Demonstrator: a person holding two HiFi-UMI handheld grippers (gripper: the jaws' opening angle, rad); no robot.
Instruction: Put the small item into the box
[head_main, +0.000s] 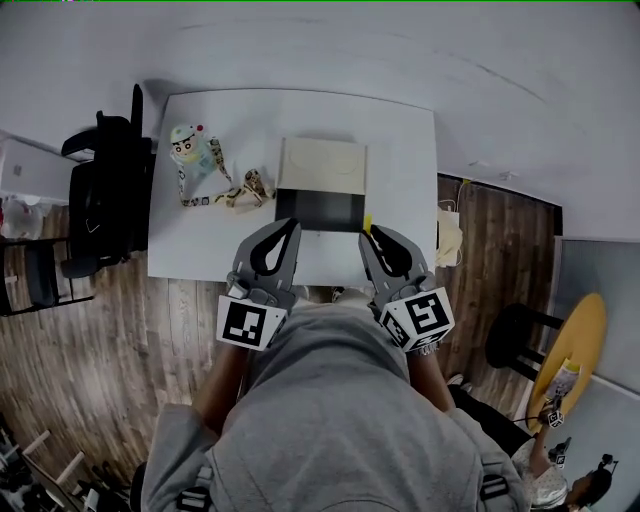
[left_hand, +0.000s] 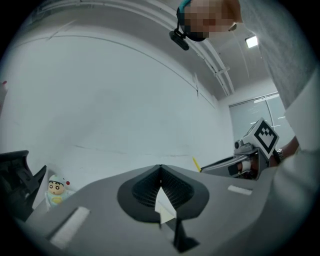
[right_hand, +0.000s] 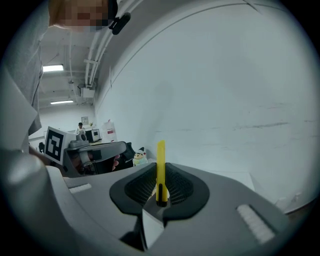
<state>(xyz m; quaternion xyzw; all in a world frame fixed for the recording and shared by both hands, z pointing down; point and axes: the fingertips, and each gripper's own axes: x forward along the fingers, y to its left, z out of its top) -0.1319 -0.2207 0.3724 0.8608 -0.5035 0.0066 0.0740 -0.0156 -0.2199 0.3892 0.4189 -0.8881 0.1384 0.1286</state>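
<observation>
Right gripper view: carry step in hand; right gripper (right_hand: 161, 172) is clamping the small yellow item (right_hand: 160, 160) upright.
Head view is placing it just beside the open box's (head_main: 322, 165) near right corner; left gripper (left_hand: 160, 169) is sitting clenched on nothing; next move is probably calling for a short reach over the dark opening, then letting go.

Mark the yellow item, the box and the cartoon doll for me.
yellow item (right_hand: 161, 165), right gripper view, on its upright shaft.
box (head_main: 322, 165), head view, on its pale lid.
cartoon doll (head_main: 186, 142), head view, on its head.
</observation>
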